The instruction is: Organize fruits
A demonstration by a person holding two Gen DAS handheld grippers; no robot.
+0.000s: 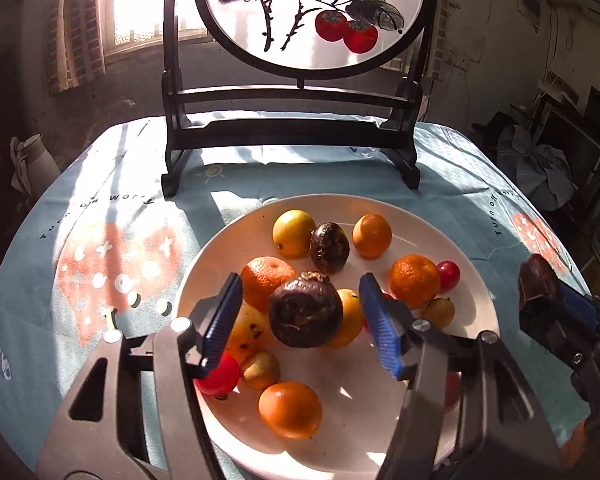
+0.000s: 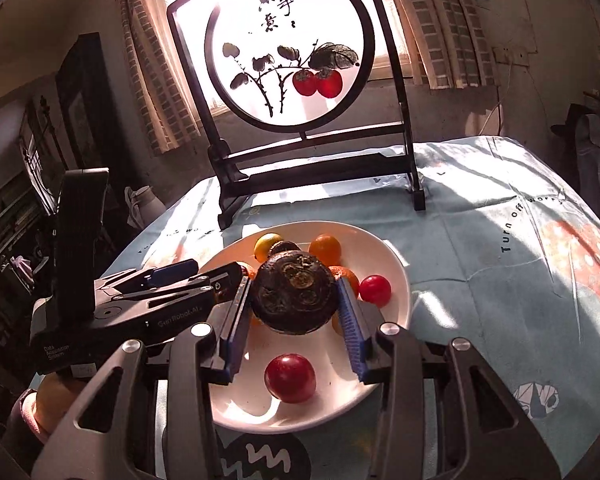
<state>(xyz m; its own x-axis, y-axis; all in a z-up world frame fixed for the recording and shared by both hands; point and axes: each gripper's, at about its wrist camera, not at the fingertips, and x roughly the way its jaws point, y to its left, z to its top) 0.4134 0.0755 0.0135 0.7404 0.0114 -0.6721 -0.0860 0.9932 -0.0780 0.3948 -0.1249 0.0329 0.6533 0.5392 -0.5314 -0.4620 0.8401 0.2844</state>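
A white plate [image 1: 440, 240] on the blue tablecloth holds several fruits: oranges [image 1: 290, 410], yellow fruits [image 1: 294, 232], red ones [image 1: 449, 276] and dark wrinkled passion fruits [image 1: 329, 247]. My left gripper [image 1: 300, 312] is open above the plate, with a dark passion fruit [image 1: 305, 310] between its blue pads, not touched by them. My right gripper [image 2: 296, 304] is shut on another dark passion fruit [image 2: 294, 298] and holds it above the plate [image 2: 396, 264]. It shows at the right edge of the left wrist view [image 1: 548, 296]. A red fruit [image 2: 290, 378] lies below it.
A dark wooden stand with a round painted screen [image 1: 312, 12] stands on the table behind the plate. The blue tablecloth [image 1: 100, 248] with heart prints covers the table. A white jug [image 1: 40, 160] sits off the table at left.
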